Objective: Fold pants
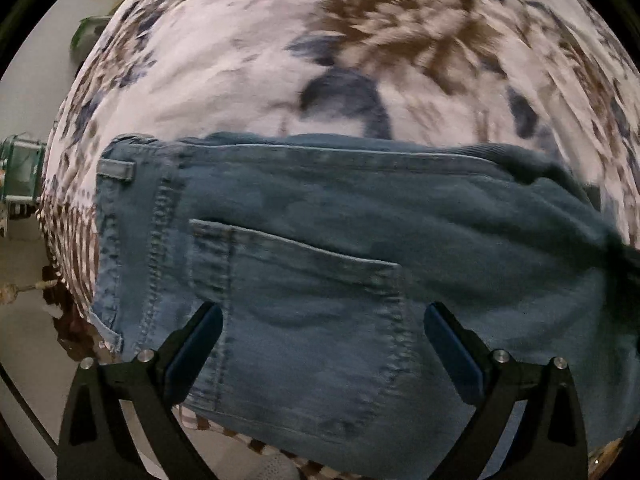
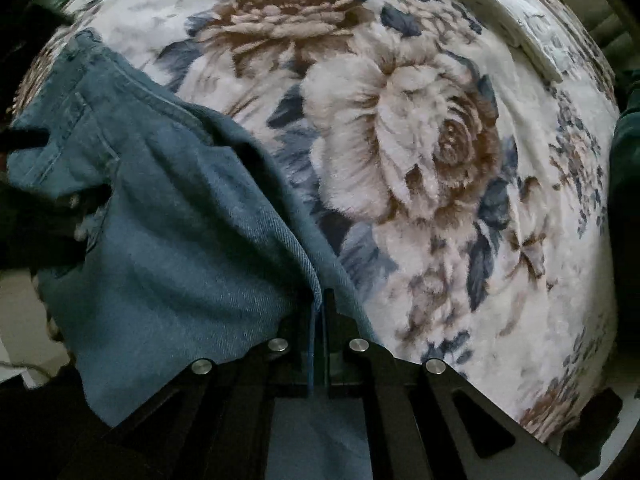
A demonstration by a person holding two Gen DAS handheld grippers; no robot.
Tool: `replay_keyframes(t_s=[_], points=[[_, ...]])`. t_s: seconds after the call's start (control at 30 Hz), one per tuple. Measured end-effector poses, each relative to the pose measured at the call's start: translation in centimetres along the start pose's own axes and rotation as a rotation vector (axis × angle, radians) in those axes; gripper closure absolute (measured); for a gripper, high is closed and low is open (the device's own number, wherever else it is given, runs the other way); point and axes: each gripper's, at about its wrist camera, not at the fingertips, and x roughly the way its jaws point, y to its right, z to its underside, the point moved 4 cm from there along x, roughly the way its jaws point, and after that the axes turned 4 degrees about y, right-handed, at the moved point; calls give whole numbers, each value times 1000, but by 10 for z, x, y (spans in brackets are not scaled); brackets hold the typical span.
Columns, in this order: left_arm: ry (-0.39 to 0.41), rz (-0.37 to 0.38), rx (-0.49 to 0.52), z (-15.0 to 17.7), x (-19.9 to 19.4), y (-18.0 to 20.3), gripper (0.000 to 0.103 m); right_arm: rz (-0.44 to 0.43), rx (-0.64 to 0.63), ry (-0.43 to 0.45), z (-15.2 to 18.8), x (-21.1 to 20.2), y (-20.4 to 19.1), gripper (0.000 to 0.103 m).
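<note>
Two grippers over blue jeans [image 1: 328, 216] spread on plush floral blanket [image 1: 224, 52], both pointing down at it.

Left gripper [image 1: 322, 326]: jaws wide apart, nothing pinched. Back pocket [image 1: 296, 280] of jeans directly below the gap between the fingers [image 1: 200, 336]. Waistband with belt loop [image 1: 117, 169] ahead and to left of fingers. Far edge of denim ahead of tool, blanket beyond it, blurred.

Right gripper [image 2: 319, 308]: jaws closed tight on a denim edge, thin fold of fabric running up between the pads. Rest of jeans hanging or draped to left of this tool, wrinkled, seam running diagonally away from fingertips. Whether fabric is lifted clear of blanket: cannot tell.

Surface: thick fleece blanket, white ground, big brown and cream roses, slate-blue leaves. Large rose [image 2: 416, 140] ahead and right of right gripper, second brown bloom [image 2: 288, 12] farther ahead. White folded item [image 2: 512, 20] on blanket at far right, ahead of right tool.

Room: dim. Pale floor [image 1: 24, 320] past blanket edge, left of left gripper. Green boxy object [image 1: 22, 168] on floor at far left, detail too small. Green shape [image 1: 86, 34] farther ahead at left, unclear. Dark green fabric [image 2: 626, 160] at right margin of right view, unidentified. Dark object [image 2: 36, 220] at left margin of right view overlapping jeans, not identifiable.
</note>
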Motion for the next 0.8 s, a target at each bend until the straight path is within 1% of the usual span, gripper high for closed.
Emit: replay_keyframes(t_s=[0.03,0.07,0.1,0.13,0.2,0.23,0.3,0.37,0.4,0.43,0.47,0.53,0.57,0.6,0.63,0.7,0.8], points=[[-4,-6,19,3,0,6,0,-11,64,-10,-5,7,5,99],[-9,-13,36,5,-1,10,0,-45,113,-12,-7,7,13,94],[-8,-20,53,6,-3,14,0,-88,161,-23,-5,6,25,84],[2,-24,76,7,-6,17,0,-113,201,-22,-2,1,36,79],[34,-31,114,10,-17,26,0,-209,314,5,16,-18,68,57],[58,-34,131,12,-25,30,0,-212,367,6,32,-28,88,55],[79,-33,169,17,-37,45,0,-194,457,-1,71,-42,126,54],[97,-21,189,28,-48,66,0,-138,559,-5,122,-49,168,54],[102,-13,196,32,-55,79,0,-115,605,-19,150,-52,184,54],[109,-6,201,36,-60,95,0,-78,676,-46,185,-53,204,54],[110,2,207,40,-65,109,0,-66,754,-54,216,-56,218,54],[116,21,223,46,-74,141,0,-68,939,-58,279,-55,250,54],[125,25,231,52,-79,160,0,-58,1010,-50,310,-57,264,54],[128,29,237,57,-81,170,0,-44,1065,-44,336,-55,275,54],[131,33,249,63,-83,191,0,-21,1115,-51,364,-52,288,54],[127,28,266,68,-86,213,0,13,1187,-36,399,-42,301,54],[124,16,286,72,-87,248,0,3,1248,-8,445,-30,311,54]])
